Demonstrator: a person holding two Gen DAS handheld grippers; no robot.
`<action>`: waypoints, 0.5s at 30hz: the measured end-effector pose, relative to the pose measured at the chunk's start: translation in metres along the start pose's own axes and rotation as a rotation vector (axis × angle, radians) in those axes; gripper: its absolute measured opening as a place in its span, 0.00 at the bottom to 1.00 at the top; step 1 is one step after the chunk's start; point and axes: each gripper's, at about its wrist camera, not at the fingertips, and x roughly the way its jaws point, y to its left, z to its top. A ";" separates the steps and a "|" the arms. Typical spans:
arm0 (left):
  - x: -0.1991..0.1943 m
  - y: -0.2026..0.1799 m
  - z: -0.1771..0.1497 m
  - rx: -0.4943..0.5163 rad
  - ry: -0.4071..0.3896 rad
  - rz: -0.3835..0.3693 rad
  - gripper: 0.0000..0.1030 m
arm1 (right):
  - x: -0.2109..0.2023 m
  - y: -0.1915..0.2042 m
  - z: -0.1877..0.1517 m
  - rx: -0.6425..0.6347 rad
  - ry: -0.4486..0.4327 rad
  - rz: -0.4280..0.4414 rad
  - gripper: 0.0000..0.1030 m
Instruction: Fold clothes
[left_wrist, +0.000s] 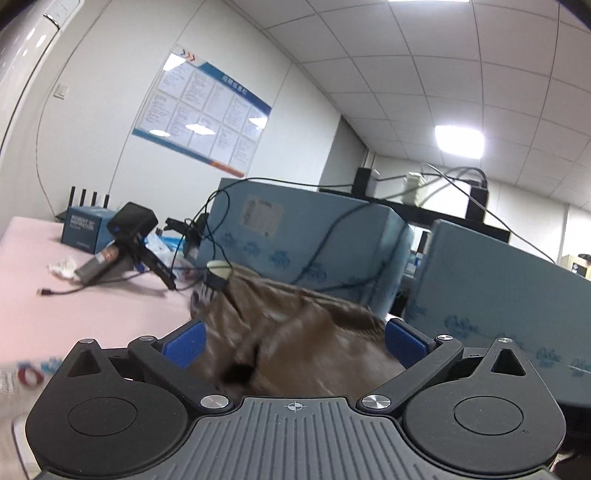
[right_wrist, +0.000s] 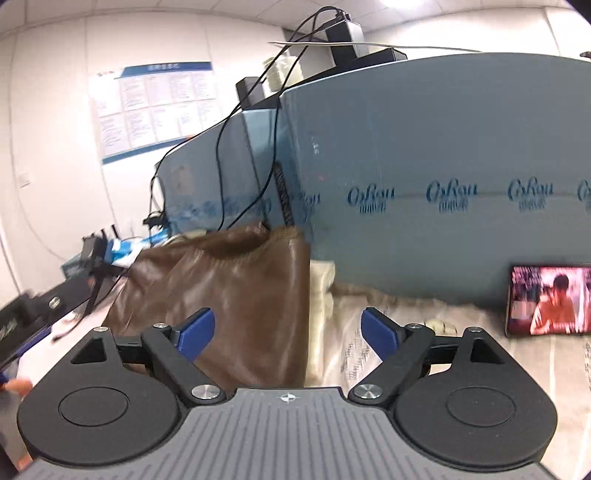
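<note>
A brown garment lies bunched on the pink table, and its cloth fills the gap between the open blue fingers of my left gripper. In the right wrist view the same brown garment rises in a heap. My right gripper is open, its left finger over the brown cloth and its right finger over a cream garment lying beside it. Neither gripper is closed on the cloth.
The pink table carries a blue box, a black handheld device, cables and crumpled paper. Blue foam partitions stand behind the clothes. A phone with a lit screen leans at the right.
</note>
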 end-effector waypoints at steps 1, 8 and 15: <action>-0.005 -0.004 -0.004 -0.002 0.004 0.006 1.00 | -0.003 0.000 -0.004 -0.013 -0.002 0.011 0.89; -0.012 -0.034 -0.022 0.113 -0.013 0.111 1.00 | -0.020 -0.016 -0.020 -0.075 -0.096 0.037 0.99; -0.014 -0.047 -0.030 0.226 -0.055 0.199 1.00 | -0.020 -0.030 -0.027 -0.084 -0.122 0.078 1.00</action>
